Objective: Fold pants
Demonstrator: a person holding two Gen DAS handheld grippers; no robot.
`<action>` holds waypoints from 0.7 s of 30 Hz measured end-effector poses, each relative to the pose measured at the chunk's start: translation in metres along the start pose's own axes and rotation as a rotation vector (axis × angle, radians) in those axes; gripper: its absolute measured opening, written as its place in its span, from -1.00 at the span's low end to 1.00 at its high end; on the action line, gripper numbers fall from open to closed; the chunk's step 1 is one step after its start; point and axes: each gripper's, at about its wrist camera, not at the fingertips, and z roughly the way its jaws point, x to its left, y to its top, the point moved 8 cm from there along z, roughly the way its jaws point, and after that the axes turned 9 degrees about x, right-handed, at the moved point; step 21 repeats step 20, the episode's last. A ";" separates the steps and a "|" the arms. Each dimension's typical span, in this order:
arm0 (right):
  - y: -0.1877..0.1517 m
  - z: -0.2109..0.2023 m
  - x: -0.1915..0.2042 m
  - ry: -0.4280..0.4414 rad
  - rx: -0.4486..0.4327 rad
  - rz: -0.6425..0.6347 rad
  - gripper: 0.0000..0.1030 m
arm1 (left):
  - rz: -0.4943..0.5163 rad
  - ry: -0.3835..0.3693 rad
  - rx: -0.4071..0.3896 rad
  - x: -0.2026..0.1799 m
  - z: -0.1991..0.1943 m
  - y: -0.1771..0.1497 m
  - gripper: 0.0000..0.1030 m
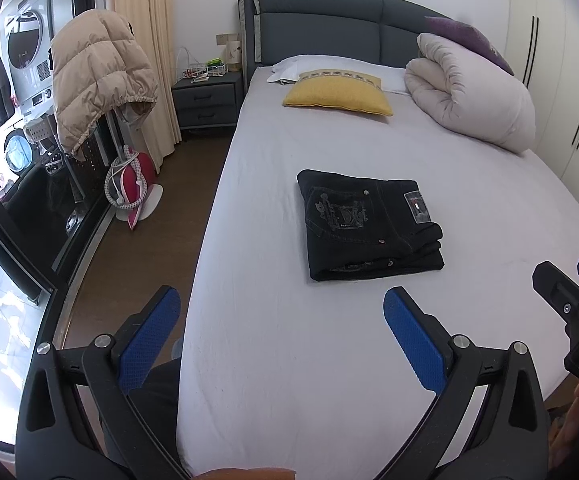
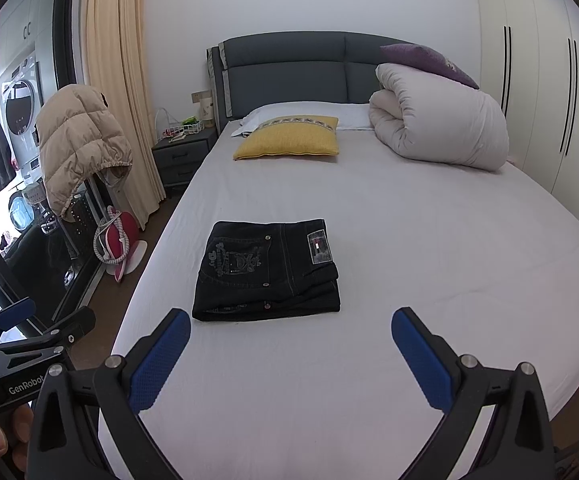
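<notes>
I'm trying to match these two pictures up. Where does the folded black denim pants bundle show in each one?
Left wrist view: folded black denim pants lie right of centre on the white bed sheet.
Right wrist view: the pants lie left of centre.
Shared landmark: the yellow rectangular cushion near the headboard.

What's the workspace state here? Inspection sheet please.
Surface: bed, pale sheet, lightly wrinkled.
Job's things: pants, black, folded into a compact stack mid-bed, nothing touching them.
Clutter: yellow pillow, rolled duvet and purple cushion at the head end, apart from the pants.
Grippers: left gripper and right gripper both open, empty, short of the pants.
Cables: white cord on the iron on the floor.
Surroundings: jacket, nightstand, wardrobe.
</notes>
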 end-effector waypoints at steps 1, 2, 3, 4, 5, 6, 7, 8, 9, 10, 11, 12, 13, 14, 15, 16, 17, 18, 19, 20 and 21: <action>-0.001 0.000 0.000 0.000 0.001 0.000 1.00 | 0.000 -0.001 0.000 0.000 0.000 0.000 1.00; 0.000 0.000 0.000 0.000 0.000 0.000 1.00 | -0.001 0.000 0.001 0.000 0.001 -0.001 1.00; -0.001 0.000 0.000 0.001 0.000 -0.001 1.00 | 0.000 -0.001 0.001 0.000 0.001 -0.001 1.00; 0.000 0.001 0.000 0.000 0.000 -0.002 1.00 | 0.000 -0.001 0.001 0.000 0.001 -0.001 1.00; 0.000 0.001 0.000 0.000 0.001 -0.001 1.00 | 0.000 -0.001 0.001 0.000 0.000 -0.001 1.00; -0.002 0.000 -0.001 0.000 0.001 -0.001 1.00 | 0.001 0.000 0.001 0.000 0.000 -0.001 1.00; 0.000 0.001 0.000 0.001 0.001 -0.001 1.00 | 0.000 -0.001 0.001 0.000 0.000 0.000 1.00; 0.000 0.001 0.000 0.001 0.001 -0.001 1.00 | 0.001 -0.001 0.002 0.000 0.001 -0.001 1.00; -0.001 0.001 0.000 0.002 0.003 -0.002 1.00 | 0.002 -0.002 0.004 -0.001 0.003 -0.002 1.00; -0.001 0.001 0.000 0.002 0.003 -0.003 1.00 | 0.002 -0.002 0.005 -0.001 0.003 -0.002 1.00; 0.000 0.001 0.000 0.002 0.003 -0.003 1.00 | 0.003 -0.002 0.004 -0.002 0.003 -0.002 1.00; -0.002 0.001 0.000 0.003 0.003 -0.004 1.00 | 0.004 -0.001 0.003 -0.002 0.004 -0.002 1.00; 0.000 0.001 0.000 0.002 0.004 -0.002 1.00 | 0.006 0.005 0.002 -0.002 0.004 -0.003 1.00; -0.001 0.002 0.001 0.003 0.005 -0.002 1.00 | 0.008 0.006 0.001 -0.002 0.005 -0.003 1.00; -0.001 0.002 0.000 0.003 0.006 -0.002 1.00 | 0.009 0.007 0.001 -0.003 0.005 -0.004 1.00; -0.001 0.002 0.001 0.002 0.007 -0.002 1.00 | 0.009 0.006 0.000 -0.003 0.005 -0.006 1.00; -0.002 0.002 0.000 0.003 0.008 -0.002 1.00 | 0.010 0.007 -0.001 -0.003 0.005 -0.005 1.00; -0.002 0.002 0.000 0.003 0.008 -0.002 1.00 | 0.012 0.010 -0.003 -0.004 0.006 -0.005 1.00; -0.001 0.003 0.000 0.003 0.008 -0.003 1.00 | 0.013 0.016 -0.006 -0.004 0.006 -0.006 1.00; -0.001 0.002 0.000 0.003 0.008 -0.003 1.00 | 0.014 0.019 -0.007 -0.004 0.006 -0.005 1.00; -0.001 0.002 0.000 0.003 0.008 -0.003 1.00 | 0.014 0.019 -0.007 -0.004 0.006 -0.005 1.00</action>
